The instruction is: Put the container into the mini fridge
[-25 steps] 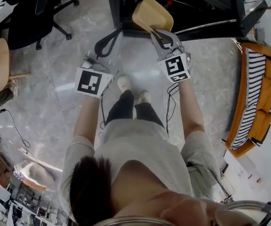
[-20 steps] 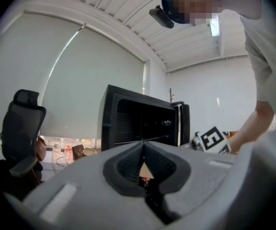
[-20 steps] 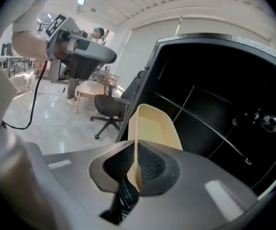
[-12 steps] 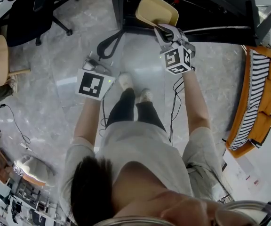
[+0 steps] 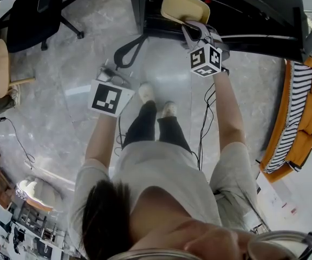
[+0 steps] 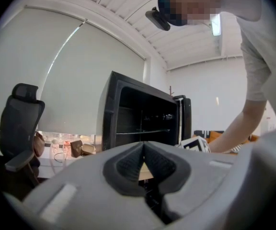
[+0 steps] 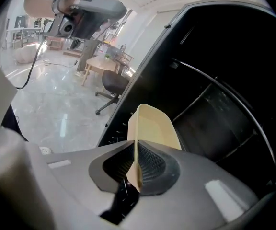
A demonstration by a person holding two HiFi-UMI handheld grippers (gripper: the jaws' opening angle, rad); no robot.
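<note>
Right gripper view: container (image 7: 153,127) in jaws, long axis toward mini fridge (image 7: 214,95)

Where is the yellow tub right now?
In the head view the pale yellow plastic container sits top centre, clamped in the right hand-held gripper, at the open black mini fridge.

**Cream against black**

The container (image 5: 184,7) is a plain, pale cream-yellow. The mini fridge (image 5: 253,12) is black inside and out. The left gripper (image 6: 143,146) and the right gripper (image 7: 136,150) have light grey bodies and dark grey, finely ribbed fingers (image 7: 151,161). Each marker cube (image 5: 205,60) carries black squares on white. The floor (image 5: 53,75) is glossy, marbled grey. The cushion (image 5: 296,110) is orange with black-and-white stripes. The office chair (image 5: 31,15) is black.
</note>
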